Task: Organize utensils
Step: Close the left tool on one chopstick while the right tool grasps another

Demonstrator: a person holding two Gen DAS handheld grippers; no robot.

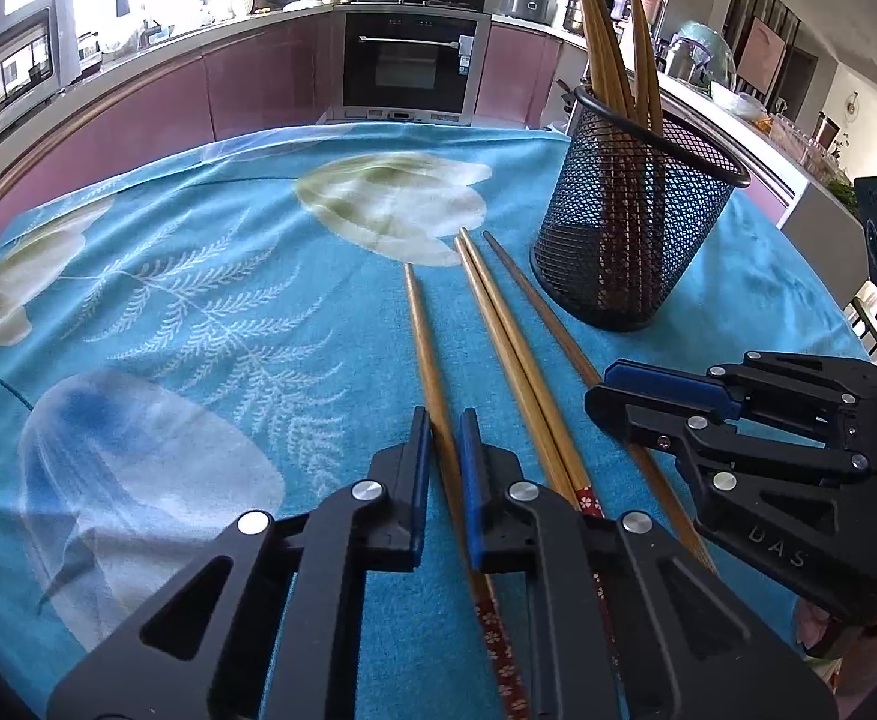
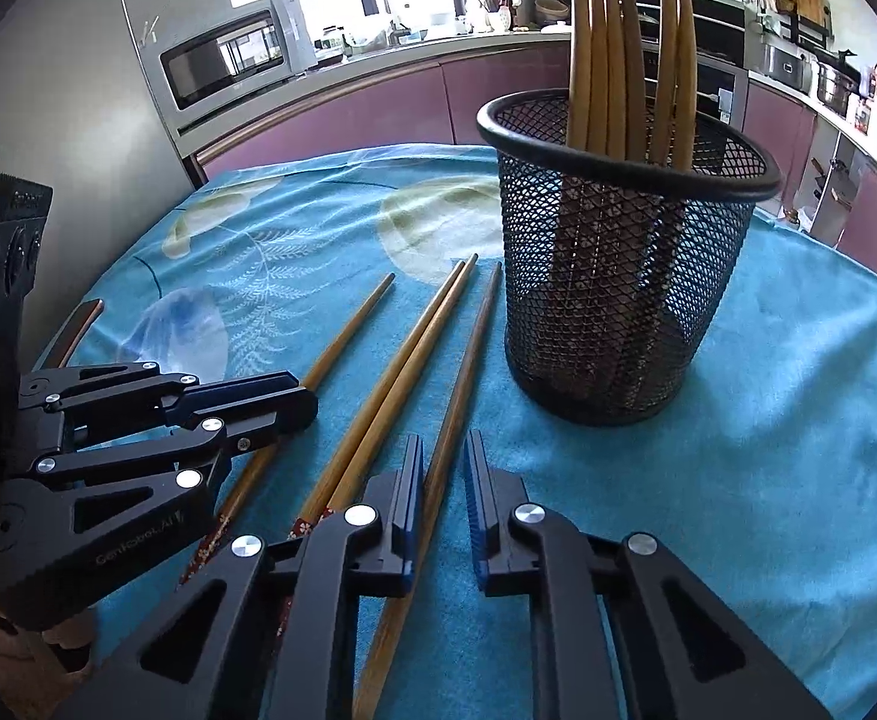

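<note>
Nearest in the left wrist view, the left gripper (image 1: pixel 443 438) sits low over the blue flowered tablecloth (image 1: pixel 198 300) with its blue-padded fingers a little apart, straddling the leftmost chopstick (image 1: pixel 425 354); whether the pads touch it cannot be told. Just right of it lie a pair of chopsticks (image 1: pixel 498 336) side by side and touching, their near ends wrapped in a red flower pattern. Right again lies a darker single chopstick (image 1: pixel 528 294), and the right gripper (image 1: pixel 609 384) reaches in from the right over its near part. In the right wrist view the right gripper (image 2: pixel 444 468) has its fingers parted with that dark chopstick (image 2: pixel 468 360) running between them, lying flat on the cloth and close against the left finger (image 2: pixel 411 480); the right finger stands clear of it. The left gripper (image 2: pixel 294 402) shows at the left of this view, its tips over the leftmost chopstick (image 2: pixel 348 330). All four loose chopsticks point away toward the far side of the table. Farther back and to the right stands a black mesh cup (image 1: pixel 630 228), upright on the cloth, near the dark chopstick's far tip but apart from it. Several wooden chopsticks (image 1: pixel 606 42) stand in it, tips up, leaning in a loose bunch. Beyond the table runs a kitchen counter with purple cabinets (image 1: pixel 246 84) and a built-in oven (image 1: pixel 414 60).
</note>
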